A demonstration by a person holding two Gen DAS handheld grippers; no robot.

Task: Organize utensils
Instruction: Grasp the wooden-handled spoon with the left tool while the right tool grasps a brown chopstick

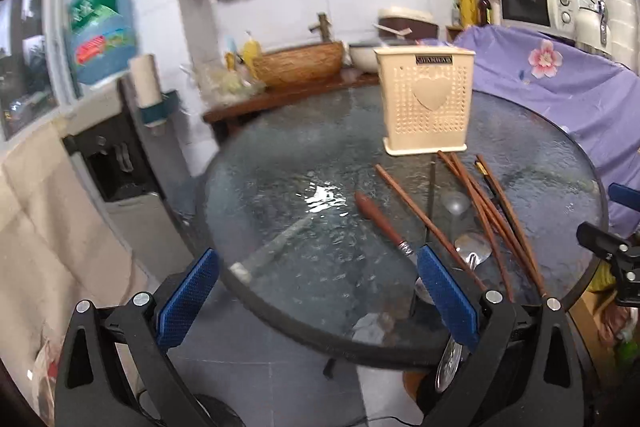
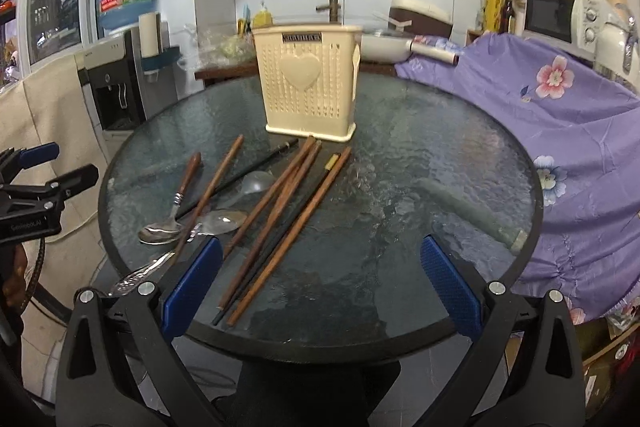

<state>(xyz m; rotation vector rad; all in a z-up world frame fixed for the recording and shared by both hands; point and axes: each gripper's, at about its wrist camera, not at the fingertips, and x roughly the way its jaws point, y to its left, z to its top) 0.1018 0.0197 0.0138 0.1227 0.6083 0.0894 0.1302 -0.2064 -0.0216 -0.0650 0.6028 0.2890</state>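
A cream perforated utensil holder [image 2: 308, 83] with a heart on its front stands upright at the back of the round glass table [image 2: 400, 187]; it also shows in the left wrist view [image 1: 426, 99]. Several brown wooden chopsticks [image 2: 280, 215] and a black one lie loose in front of it, also in the left wrist view [image 1: 480, 211]. A wooden-handled spoon [image 2: 176, 203] and other metal spoons [image 2: 224, 219] lie at the left. My left gripper [image 1: 318, 291] is open and empty over the table's near edge. My right gripper [image 2: 320, 279] is open and empty just before the chopstick ends.
A purple flowered cloth [image 2: 560, 131] covers furniture at the right. A water dispenser [image 2: 124, 83] stands at the left. Behind the table is a counter with a basket sink [image 1: 300, 63], a pot and a microwave [image 2: 560, 15].
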